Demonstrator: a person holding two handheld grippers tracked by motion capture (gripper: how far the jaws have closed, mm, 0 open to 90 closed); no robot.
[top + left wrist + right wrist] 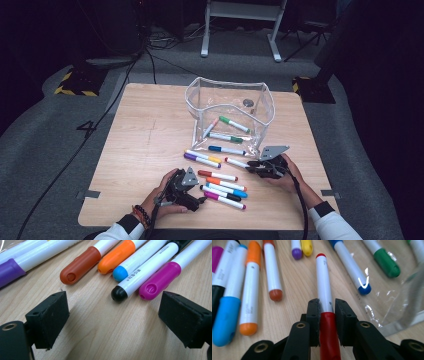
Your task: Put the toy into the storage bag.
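Several capped markers lie in a loose row on the wooden table [145,150]. My right gripper [327,307] is shut on the red marker [323,282], clamped where the red cap meets the white barrel; the marker [236,162] lies on the table, pointing left. My left gripper [112,315] hangs open just above the wood, its jaws wide apart and empty. Right in front of it lie the ends of the black marker [118,293] and the magenta marker [160,280]. In the high view the left gripper [202,199] is at the row's near left end.
A clear plastic pouch [195,100] stands open behind the row with up to three markers inside. A blue marker [227,149] lies at its mouth. Brown [80,265], orange [116,256], light-blue [120,273] and purple [10,271] markers lie nearby.
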